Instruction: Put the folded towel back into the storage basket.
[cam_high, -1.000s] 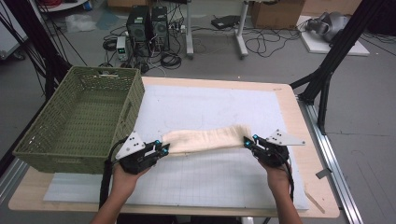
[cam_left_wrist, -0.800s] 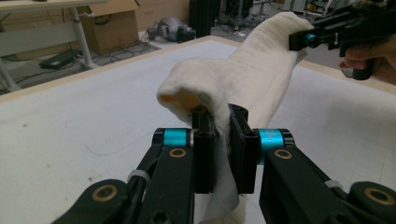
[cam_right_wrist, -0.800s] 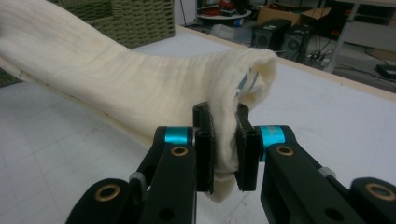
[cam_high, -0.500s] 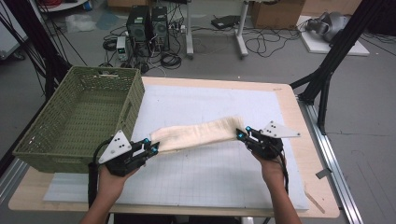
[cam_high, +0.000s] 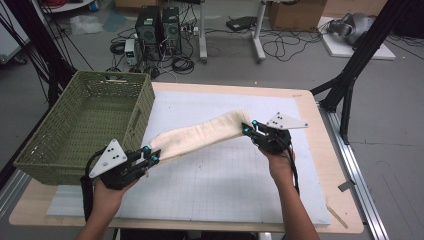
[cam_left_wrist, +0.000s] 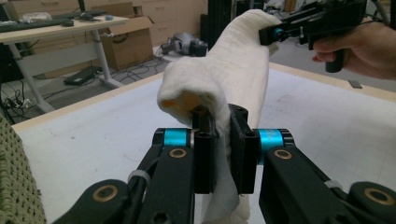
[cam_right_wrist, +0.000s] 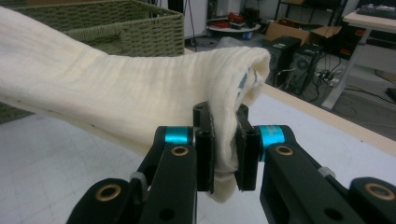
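A cream, soft-woven towel (cam_high: 200, 136), rolled or folded into a long, thick band, is held stretched above the worktop (cam_high: 320, 200) between the two claws. The left claw (cam_high: 152, 156) is clamped tight on the band's near-left end, its black jaws pinching the bunched fabric (cam_left_wrist: 224, 93). The right claw (cam_high: 248, 127) is closed just as firmly on the far-right end, where the cloth (cam_right_wrist: 140, 93) is folded over the jaws. The band sags slightly at its middle, clear of the white gridded mat (cam_high: 220, 190). A rectangular olive wicker basket (cam_high: 75, 130) is seen at the worktop's left edge, just beside the left claw.
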